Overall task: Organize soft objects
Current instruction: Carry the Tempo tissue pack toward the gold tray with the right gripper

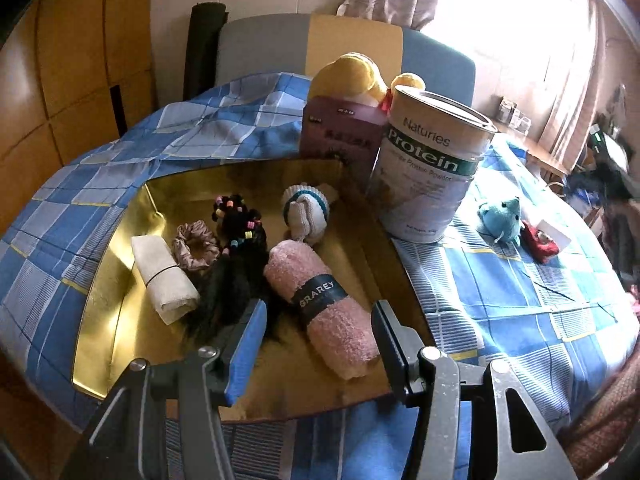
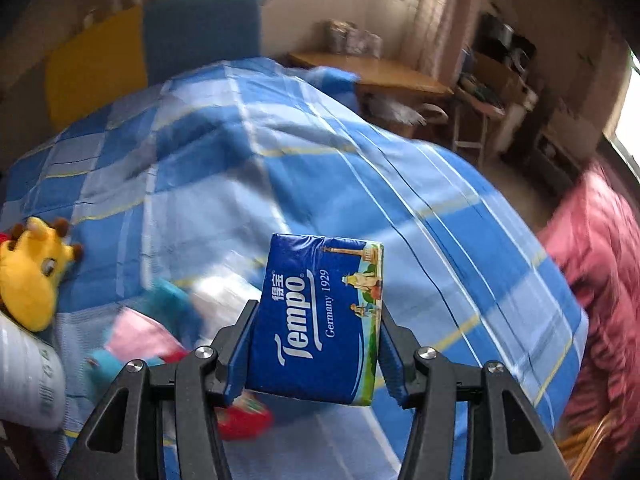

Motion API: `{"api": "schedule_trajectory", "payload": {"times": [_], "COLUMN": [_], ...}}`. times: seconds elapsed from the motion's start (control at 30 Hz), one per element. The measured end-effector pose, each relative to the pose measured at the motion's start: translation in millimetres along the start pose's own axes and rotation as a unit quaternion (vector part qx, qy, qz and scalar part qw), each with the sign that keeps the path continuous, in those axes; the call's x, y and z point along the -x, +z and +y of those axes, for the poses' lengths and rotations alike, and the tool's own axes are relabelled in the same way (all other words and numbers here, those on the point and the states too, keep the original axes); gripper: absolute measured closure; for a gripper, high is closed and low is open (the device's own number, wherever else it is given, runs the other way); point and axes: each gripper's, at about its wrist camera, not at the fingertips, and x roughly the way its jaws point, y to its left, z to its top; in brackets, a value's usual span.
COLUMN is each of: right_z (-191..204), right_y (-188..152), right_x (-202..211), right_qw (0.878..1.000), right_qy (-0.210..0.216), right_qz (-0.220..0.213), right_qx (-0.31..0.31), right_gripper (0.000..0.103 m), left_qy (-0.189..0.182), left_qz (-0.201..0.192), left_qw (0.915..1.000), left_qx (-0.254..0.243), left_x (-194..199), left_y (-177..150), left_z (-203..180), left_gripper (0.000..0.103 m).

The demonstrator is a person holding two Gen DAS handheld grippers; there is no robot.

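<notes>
The right gripper has its fingers closed on a blue pack of tissues, pressing it from both sides. The pack is lifted clear of the bed, which is covered with a blue checked sheet. Much of that view is blurred. To its left, a yellow giraffe toy lies on the sheet, and below it a white tin shows at the edge. Something blue, pink and red lies smeared just beside the left finger; I cannot tell what it is.

The left gripper hangs over a gold tray on the same bed, fingers apart with nothing clamped between them. Beneath the gap lies a rolled pink towel with a dark band round it. Also in the tray: a rolled beige cloth at the left, a pink scrunchie touching it, a black bundle of hair ties with coloured beads, and a rolled white sock with teal stripes near the far side.

Behind the tray stand a purple box and a tall tin of protein powder, just beside each other, with a yellow plush toy behind the box. To the right of the tin, on the sheet, sit a small blue plush toy and a red item touching it.
</notes>
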Motion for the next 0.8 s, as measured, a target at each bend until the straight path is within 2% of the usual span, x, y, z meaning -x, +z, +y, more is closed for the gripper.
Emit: {"api": "schedule_trajectory", "payload": {"times": [0.27,0.53,0.67,0.8], "right_z": [110,233,279,313], "right_y": [45,67,57,24], "right_x": [34,78,109,138], "right_qw": [0.994,0.977,0.957,0.924], "right_qy": [0.07,0.156,0.229,0.298], "right_qz": [-0.031,-0.054,-0.066,-0.071], "right_qx": [0.075,0.133,0.164,0.228], "right_gripper": [0.048,0.048,0.048,0.048], "left_qy": [-0.001,0.001,0.01,0.019], "left_qz": [0.001,0.003,0.005,0.006], "left_qw": [1.0,0.9998,0.9996,0.9991], "left_qx": [0.008,0.018,0.027,0.037], "left_x": [1,4,4,3], "left_y": [1,-2,-4,-5], "left_z": [9,22,31,38], "left_gripper": [0.047,0.047,0.047,0.047]}}
